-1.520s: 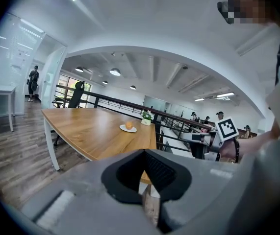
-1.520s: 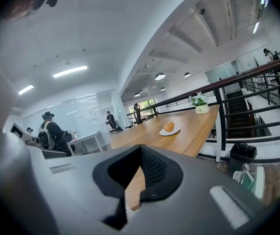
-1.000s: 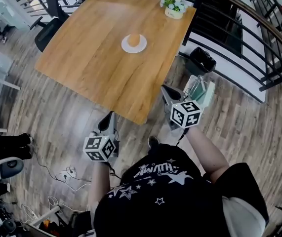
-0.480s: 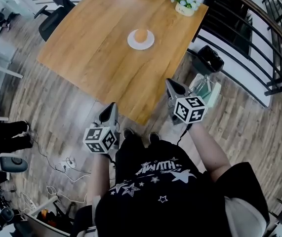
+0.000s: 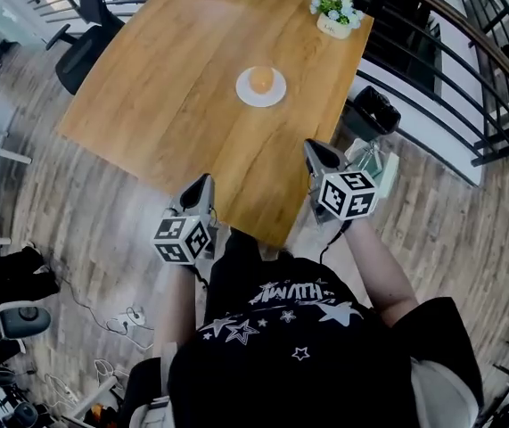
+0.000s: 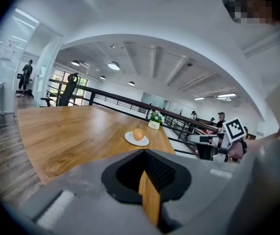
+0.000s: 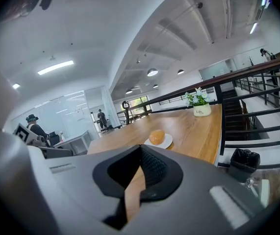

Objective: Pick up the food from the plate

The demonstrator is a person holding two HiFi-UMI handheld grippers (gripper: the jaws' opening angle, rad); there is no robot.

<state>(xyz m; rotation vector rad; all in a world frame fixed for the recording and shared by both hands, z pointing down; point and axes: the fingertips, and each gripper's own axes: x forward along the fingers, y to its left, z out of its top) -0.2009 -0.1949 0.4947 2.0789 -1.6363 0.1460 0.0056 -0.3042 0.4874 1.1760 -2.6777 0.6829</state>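
Head view: light-wood table [image 5: 174, 105], mid-top, bears the round orange food [image 5: 260, 78] on a small white plate [image 5: 275, 97]. The left gripper [image 5: 202, 184] is at the food's 7 o'clock and the right gripper [image 5: 315, 152] at its 5 o'clock, both well apart from it.
Left gripper view: jaws pressed together, nothing held; food at 12 o'clock.
Right gripper view: jaws pressed together, nothing held; food at 1 o'clock.

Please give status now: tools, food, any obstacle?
Left tool and right tool shut, empty, flanking the table's near corner. Bun on plate, mid-table, untouched. Nothing between tools and plate.
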